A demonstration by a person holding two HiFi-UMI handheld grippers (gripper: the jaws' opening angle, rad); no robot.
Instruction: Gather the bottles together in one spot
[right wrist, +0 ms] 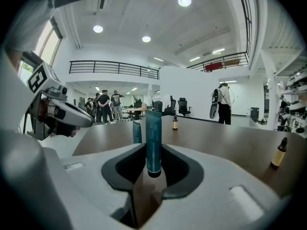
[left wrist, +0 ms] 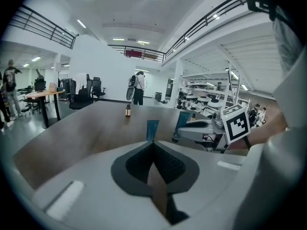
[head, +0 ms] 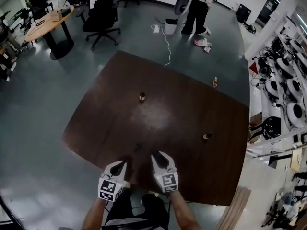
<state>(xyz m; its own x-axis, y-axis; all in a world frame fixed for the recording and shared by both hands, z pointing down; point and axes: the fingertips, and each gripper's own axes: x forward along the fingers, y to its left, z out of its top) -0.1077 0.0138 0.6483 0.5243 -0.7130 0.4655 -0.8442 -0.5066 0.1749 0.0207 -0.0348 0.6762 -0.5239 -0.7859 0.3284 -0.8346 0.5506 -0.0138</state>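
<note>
Bottles, count: three small dark bottles, all on the brown table, none held.
Bottle 1: the middle bottle stands upright near the table's centre, well apart from the other two.
Bottle 2: the far bottle has a lighter label and stands close to the far right edge of the table.
Bottle 3: the near bottle is on the right side and closest to the grippers. It looks tilted from the head view but stands upright in the right gripper view.
Grippers, count: two, side by side over the near edge of the table, well short of every bottle.
Left gripper: its own view shows a single blue strip, so the jaws are together with nothing between them.
Right gripper: two blue fingers stand a narrow gap apart, with nothing between them.
Forearms: two, cut off by the lower frame edge.
Bystander: the standing person beyond the table is cut off at the top of the frame.
Office chairs: several, dark, on the floor at the far left.
Hard to make out: the bottle labels are too small to read, and the far bottle shows in the head view only.
</note>
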